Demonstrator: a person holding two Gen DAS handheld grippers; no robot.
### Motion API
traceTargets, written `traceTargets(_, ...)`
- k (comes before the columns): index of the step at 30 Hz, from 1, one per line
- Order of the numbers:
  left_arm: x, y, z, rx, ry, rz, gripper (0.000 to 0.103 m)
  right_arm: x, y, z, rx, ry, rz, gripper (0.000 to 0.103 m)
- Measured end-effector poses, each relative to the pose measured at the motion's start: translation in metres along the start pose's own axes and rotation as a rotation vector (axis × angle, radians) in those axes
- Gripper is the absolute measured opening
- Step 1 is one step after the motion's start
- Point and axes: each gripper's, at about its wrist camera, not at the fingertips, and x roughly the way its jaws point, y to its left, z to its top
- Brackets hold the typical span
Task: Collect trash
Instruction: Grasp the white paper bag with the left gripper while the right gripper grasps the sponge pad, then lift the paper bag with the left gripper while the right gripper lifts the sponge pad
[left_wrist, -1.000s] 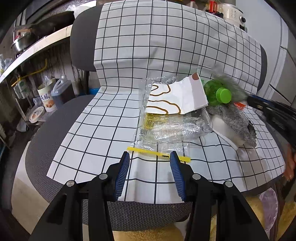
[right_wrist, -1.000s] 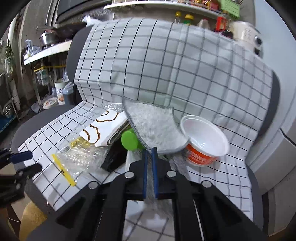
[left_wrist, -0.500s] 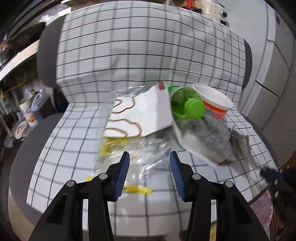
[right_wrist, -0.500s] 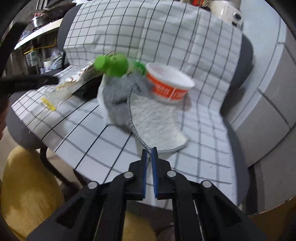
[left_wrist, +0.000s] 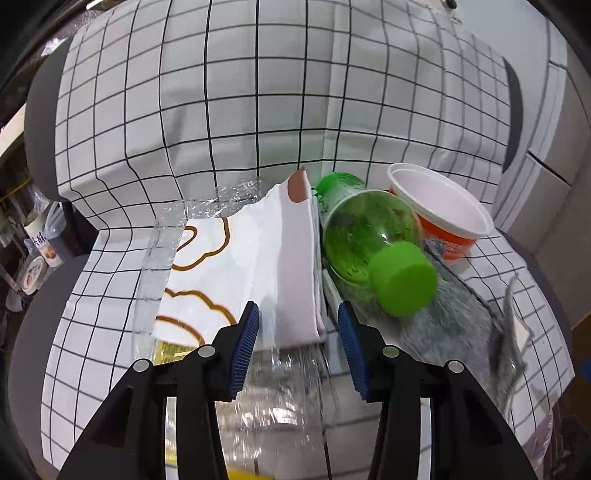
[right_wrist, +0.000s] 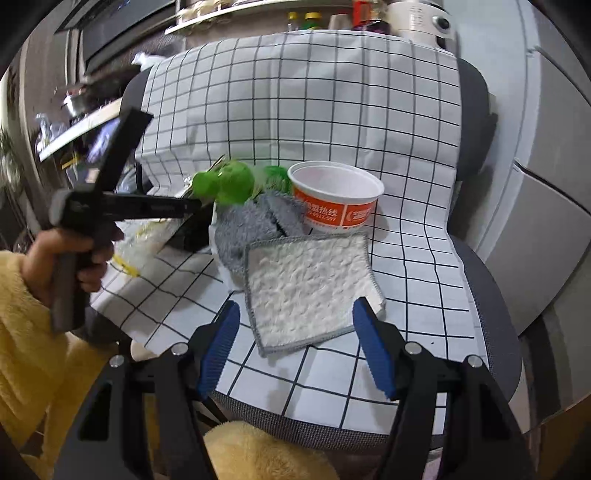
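With the pile bunched mid-seat on the checked cloth (right_wrist: 332, 110) covering the office chair (right_wrist: 491, 295), everything is easiest placed off the orange instant-noodle cup (right_wrist: 336, 201): it stands upright and empty toward the seat's right, near the backrest. Green plastic bottle (left_wrist: 369, 236) lies on its side just left of the cup, cap toward the front edge, propped on a grey cloth (left_wrist: 443, 314). White paper bag with brown squiggles (left_wrist: 236, 273) sits further left of the cup, inside or under crinkled clear plastic film (left_wrist: 280, 384); can't tell which. Right gripper (right_wrist: 295, 349) has jaws that have just been opening, now wide apart, nothing pressed between them; the white dishcloth (right_wrist: 310, 291) lies flat in front of the cup, its near edge in the gap, untouched. Looks like it was spread out to expose the trash. Left gripper (left_wrist: 297, 350) is about half open, pads not pressing; the paper bag's lower right corner and the film sit in the gap, likely lining up a pinch. No bin visible; the cup, bottle, bag and film all remain to be collected
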Motion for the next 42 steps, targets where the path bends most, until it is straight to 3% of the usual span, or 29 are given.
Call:
traceTargets(7,-0.004,0.023,0.002,-0.083,-0.018,-0.085,0.017,-0.004,-0.007,-0.005,0.025,0.002,-0.004,0.063)
traceTargets(12,-0.016,0.035,0.0,-0.103,-0.036,-0.086,0.002,-0.003,-0.006,-0.008,0.041,0.007,0.001,0.063)
traceTargets(16,-0.038,0.04,-0.003,-0.116,-0.084,-0.164,0.002,0.001,-0.002,-0.011,0.047,0.027,-0.008,0.068)
traceTargets(20,-0.063,0.04,-0.008,-0.11,-0.136,-0.167,0.001,0.001,0.003,-0.014,0.053,0.028,-0.013,0.069)
traceTargets(27,-0.144,0.017,-0.042,-0.083,-0.242,-0.238,0.001,0.001,0.008,-0.023,0.049,0.041,-0.035,0.069)
traceTargets(33,-0.155,-0.014,-0.08,-0.078,-0.2,-0.329,0.001,0.029,0.024,-0.018,0.015,0.054,-0.062,0.069)
traceTargets(39,-0.144,-0.02,-0.095,-0.07,-0.155,-0.324,0.001,0.067,0.044,-0.011,-0.05,0.061,-0.115,0.068)
traceTargets(41,-0.142,-0.019,-0.097,-0.071,-0.151,-0.316,0.001,0.076,0.049,-0.008,-0.077,0.062,-0.154,0.059)
traceTargets(42,-0.143,-0.018,-0.098,-0.073,-0.15,-0.311,0.001,0.078,0.05,-0.008,-0.085,0.061,-0.173,0.05)
